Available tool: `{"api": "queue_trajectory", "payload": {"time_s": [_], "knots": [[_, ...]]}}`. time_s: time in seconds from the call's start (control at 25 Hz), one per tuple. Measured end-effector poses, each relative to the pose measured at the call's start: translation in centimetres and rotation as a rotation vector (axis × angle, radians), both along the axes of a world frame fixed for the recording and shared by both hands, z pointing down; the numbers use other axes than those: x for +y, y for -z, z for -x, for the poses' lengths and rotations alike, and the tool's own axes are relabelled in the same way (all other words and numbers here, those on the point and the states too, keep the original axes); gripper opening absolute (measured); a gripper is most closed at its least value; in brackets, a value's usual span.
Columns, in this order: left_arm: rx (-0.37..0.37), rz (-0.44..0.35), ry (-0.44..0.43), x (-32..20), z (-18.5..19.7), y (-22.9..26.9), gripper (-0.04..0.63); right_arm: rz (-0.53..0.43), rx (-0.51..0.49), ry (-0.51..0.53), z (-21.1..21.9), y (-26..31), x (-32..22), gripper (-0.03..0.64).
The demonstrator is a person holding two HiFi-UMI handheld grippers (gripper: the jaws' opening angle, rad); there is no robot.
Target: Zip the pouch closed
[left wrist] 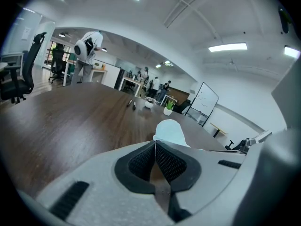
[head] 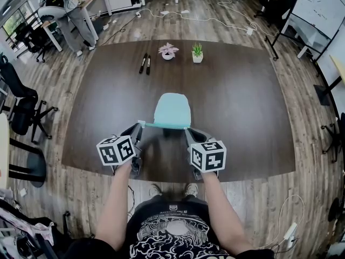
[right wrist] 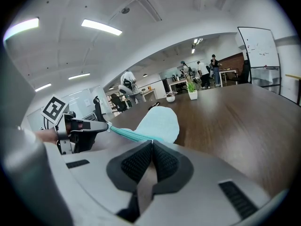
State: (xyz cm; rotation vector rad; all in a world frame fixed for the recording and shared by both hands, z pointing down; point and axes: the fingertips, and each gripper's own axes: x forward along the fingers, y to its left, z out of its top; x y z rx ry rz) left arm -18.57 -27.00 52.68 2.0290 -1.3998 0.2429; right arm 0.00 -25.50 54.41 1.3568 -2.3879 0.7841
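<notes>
A pale teal pouch (head: 172,110) lies flat on the dark wooden table (head: 242,107), with its zip edge toward me. That edge is stretched taut and lifted a little between the two grippers. My left gripper (head: 140,126) is shut on the left end of the zip edge, and my right gripper (head: 188,129) is shut on the right end. In the left gripper view the jaws meet at the left gripper (left wrist: 154,143), with the pouch (left wrist: 170,131) just beyond. The right gripper view shows the right gripper (right wrist: 151,142) pinching the teal zip (right wrist: 129,134), which runs across to the left gripper (right wrist: 106,125).
Two black markers (head: 145,63) and two small potted plants (head: 168,51) (head: 198,53) stand at the table's far edge. The near table edge (head: 161,180) is just below the grippers. Office chairs (head: 21,109) stand at the left, and a person (head: 56,4) bends over a far desk.
</notes>
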Motion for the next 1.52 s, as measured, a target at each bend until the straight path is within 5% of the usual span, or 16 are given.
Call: {"api": "queue_trajectory", "payload": {"time_s": [1.52], "knots": [[-0.088,0.121,-0.122,2.2,-2.1,-4.5,0.017,0.058,0.141,-0.051,-1.7,-3.2,0.4,0.046]]}}
